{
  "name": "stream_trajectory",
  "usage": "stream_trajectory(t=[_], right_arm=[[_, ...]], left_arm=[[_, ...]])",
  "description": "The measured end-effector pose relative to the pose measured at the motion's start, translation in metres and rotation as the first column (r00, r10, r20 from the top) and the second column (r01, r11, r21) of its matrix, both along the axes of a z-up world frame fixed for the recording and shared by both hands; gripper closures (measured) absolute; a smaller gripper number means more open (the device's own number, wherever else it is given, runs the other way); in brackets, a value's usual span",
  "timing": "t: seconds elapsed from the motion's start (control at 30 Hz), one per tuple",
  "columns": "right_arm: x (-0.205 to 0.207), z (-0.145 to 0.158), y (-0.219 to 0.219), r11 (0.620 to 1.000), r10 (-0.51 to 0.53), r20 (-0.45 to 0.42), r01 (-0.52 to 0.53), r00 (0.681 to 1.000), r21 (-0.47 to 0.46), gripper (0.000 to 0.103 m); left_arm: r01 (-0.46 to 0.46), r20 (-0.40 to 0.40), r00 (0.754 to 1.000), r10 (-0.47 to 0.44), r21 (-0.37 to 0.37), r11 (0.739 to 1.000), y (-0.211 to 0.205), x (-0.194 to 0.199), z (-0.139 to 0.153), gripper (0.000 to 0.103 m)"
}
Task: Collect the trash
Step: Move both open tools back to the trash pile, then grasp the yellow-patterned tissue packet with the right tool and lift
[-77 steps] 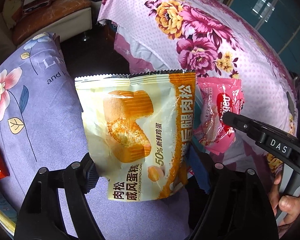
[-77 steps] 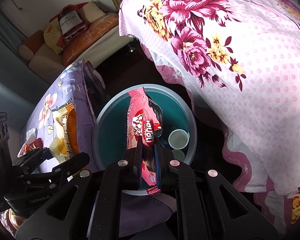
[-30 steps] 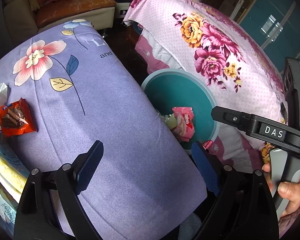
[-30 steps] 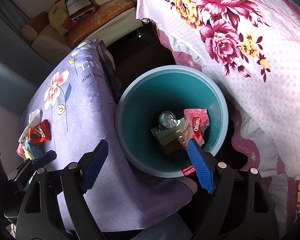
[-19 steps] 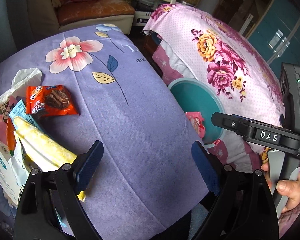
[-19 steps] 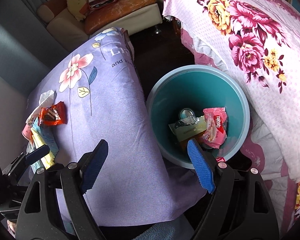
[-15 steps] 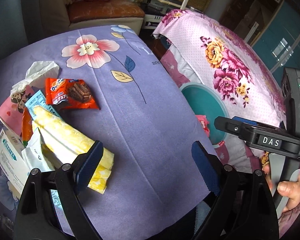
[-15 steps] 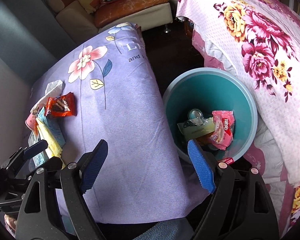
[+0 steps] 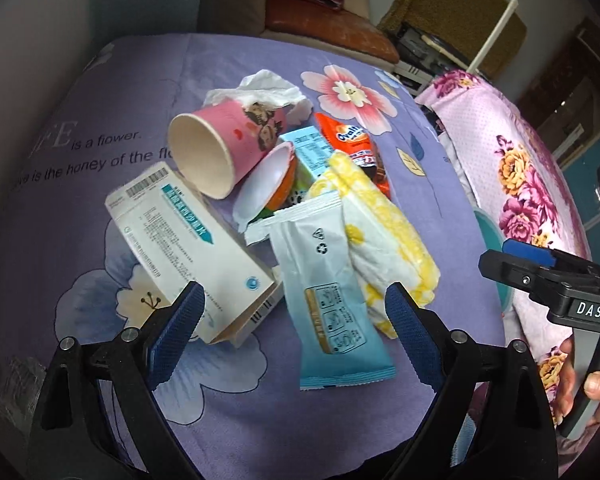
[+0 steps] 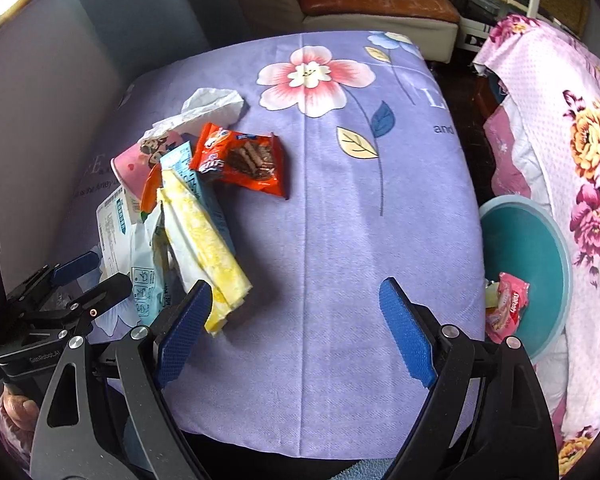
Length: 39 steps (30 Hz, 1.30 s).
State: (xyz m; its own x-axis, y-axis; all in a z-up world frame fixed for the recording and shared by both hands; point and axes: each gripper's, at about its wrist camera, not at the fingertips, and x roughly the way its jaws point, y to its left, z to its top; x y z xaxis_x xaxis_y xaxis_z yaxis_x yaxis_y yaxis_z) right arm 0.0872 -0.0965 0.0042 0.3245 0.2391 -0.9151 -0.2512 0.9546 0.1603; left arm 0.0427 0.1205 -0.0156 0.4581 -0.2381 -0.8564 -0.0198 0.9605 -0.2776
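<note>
Litter lies heaped at one side of the lilac flower-printed cloth (image 10: 340,240) that covers the table: a pink paper cup (image 9: 224,144) on its side, a crumpled white tissue (image 9: 268,90), an orange chocolate-wafer packet (image 10: 242,160), a long white cardboard box with a teal stripe (image 9: 192,248), a yellow-and-white crinkled wrapper (image 9: 384,224) and a white-and-pale-blue foil sachet (image 9: 332,304) on top. The left gripper (image 9: 292,316) hangs over this pile with its blue-padded fingers (image 9: 176,324) wide apart and nothing between them, straddling the sachet's near end, probably because that piece lies uppermost and is easiest to pinch. The right gripper (image 10: 296,320) is likewise spread and empty, above bare cloth near the yellow wrapper, so it looks poised for a second pick. The round teal plastic bin (image 10: 556,280) stands low beside the table's edge, against a pink rose-patterned cover (image 10: 572,120), within easy reach for dropping; a pink snack wrapper (image 10: 506,304) already rests inside. Most of the trash is not yet collected.
</note>
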Motion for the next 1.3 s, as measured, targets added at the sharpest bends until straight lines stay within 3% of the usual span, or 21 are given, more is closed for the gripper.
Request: stream_trajectory(t=[0.23,0.5,0.53,0.67,0.77,1.07,1.3], right_arm=[[0.009,-0.01,0.053,0.988,0.133,-0.004,-0.133,0.991,-0.08,0.021],[0.02,-0.028,0.07,0.986,0.148,-0.034,-0.15,0.988,-0.066,0.024],[0.019,-0.031,0.07,0.986,0.152,-0.046,-0.155,0.987,-0.065,0.028],[0.012,-0.041,0.069,0.984,0.168,-0.077,-0.172,0.983,-0.049,0.068],[0.005,-0.042,0.059,0.987,0.152,-0.06,-0.155,0.987,-0.034,0.091],[-0.009,-0.053,-0.022,1.0,-0.021,-0.078,0.021,0.997,-0.011,0.093],[-0.025,-0.059,-0.088,0.989,-0.146,-0.088,0.147,0.985,0.0,0.093]], left_arm=[[-0.083,-0.025,0.996,0.082,-0.04,0.996,0.044,-0.008,-0.014,0.011],[-0.111,-0.048,0.993,0.108,-0.065,0.992,0.058,-0.012,-0.024,0.011],[-0.11,-0.05,0.993,0.106,-0.067,0.992,0.057,-0.012,-0.024,0.011],[-0.104,-0.05,0.994,0.1,-0.068,0.992,0.054,-0.014,-0.024,0.011],[-0.095,-0.052,0.994,0.091,-0.066,0.993,0.048,-0.016,-0.024,0.011],[-0.024,-0.049,0.999,0.022,-0.055,0.998,0.01,-0.016,-0.015,0.011],[0.097,-0.067,0.993,-0.098,-0.022,0.995,-0.041,-0.014,-0.019,0.011]])
